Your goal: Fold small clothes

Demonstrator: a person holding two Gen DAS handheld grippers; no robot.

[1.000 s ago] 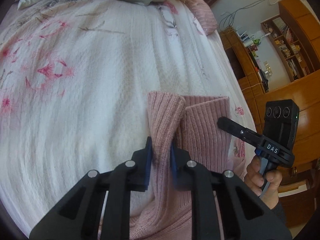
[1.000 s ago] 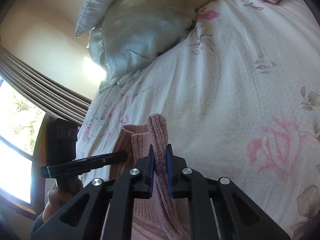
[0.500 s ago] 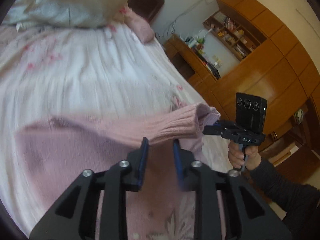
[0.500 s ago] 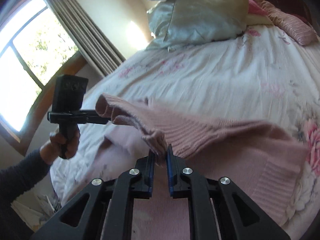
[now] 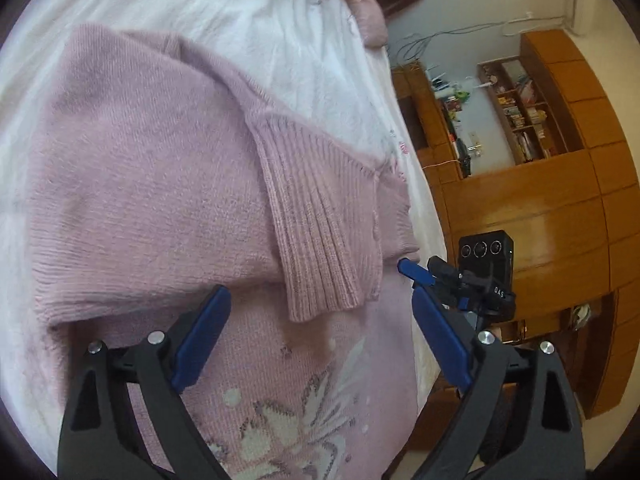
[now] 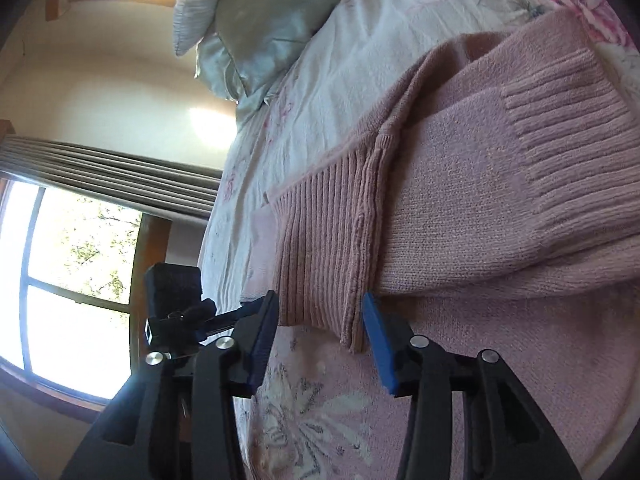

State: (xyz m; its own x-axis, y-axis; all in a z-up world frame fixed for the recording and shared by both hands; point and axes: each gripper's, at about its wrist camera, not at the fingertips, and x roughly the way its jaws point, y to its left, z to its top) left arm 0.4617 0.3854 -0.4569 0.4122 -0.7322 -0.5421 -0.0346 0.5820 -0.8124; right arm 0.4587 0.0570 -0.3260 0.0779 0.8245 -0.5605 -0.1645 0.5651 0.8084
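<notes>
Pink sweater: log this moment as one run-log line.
stage: sleeves folded across body | pink sweater: flat on bed | left gripper: open, empty | right gripper: open, astride ribbed cuff

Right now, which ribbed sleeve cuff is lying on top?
The pink ribbed cuff by the bed's edge, seen between the left gripper's open fingers, overlaps the other pink ribbed cuff.

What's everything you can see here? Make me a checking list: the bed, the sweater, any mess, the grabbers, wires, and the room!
Surface: bed cover, white with pink flowers.
Job's things: pink sweater lying on the bed, both ribbed cuffs folded across its body.
Clutter: pillows at the head of the bed.
Grippers: left gripper open, right gripper open; neither holds anything.
Cables: wires on the wall.
Surroundings: wooden shelves, window, curtain.
</notes>
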